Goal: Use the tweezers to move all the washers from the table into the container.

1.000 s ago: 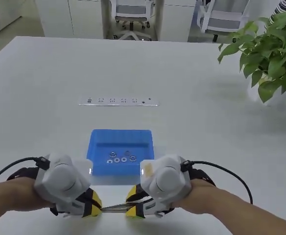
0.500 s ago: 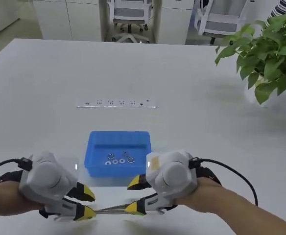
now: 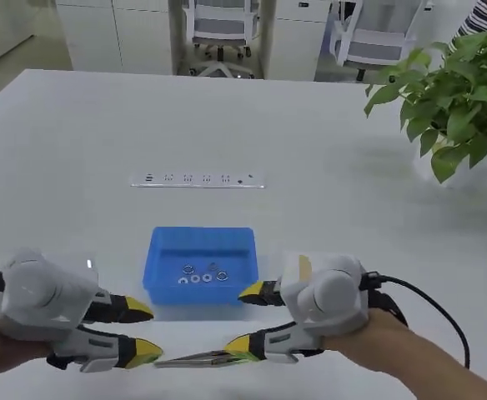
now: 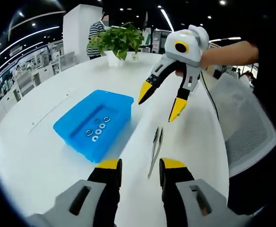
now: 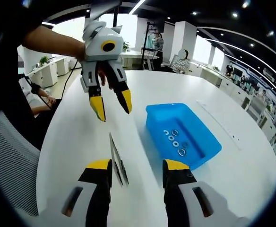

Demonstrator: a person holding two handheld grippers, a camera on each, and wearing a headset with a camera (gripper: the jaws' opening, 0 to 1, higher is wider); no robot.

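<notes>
Tweezers [image 3: 195, 358] are lying flat on the near table [image 3: 327, 183], between left gripper [image 3: 151, 331] and right gripper [image 3: 238, 319]. Both are being held spread, empty. Washers [image 3: 202, 275] are sitting in the blue container [image 3: 202, 235] just beyond. Transfer is being judged finished; only a stray-washer check is being called for.
</notes>
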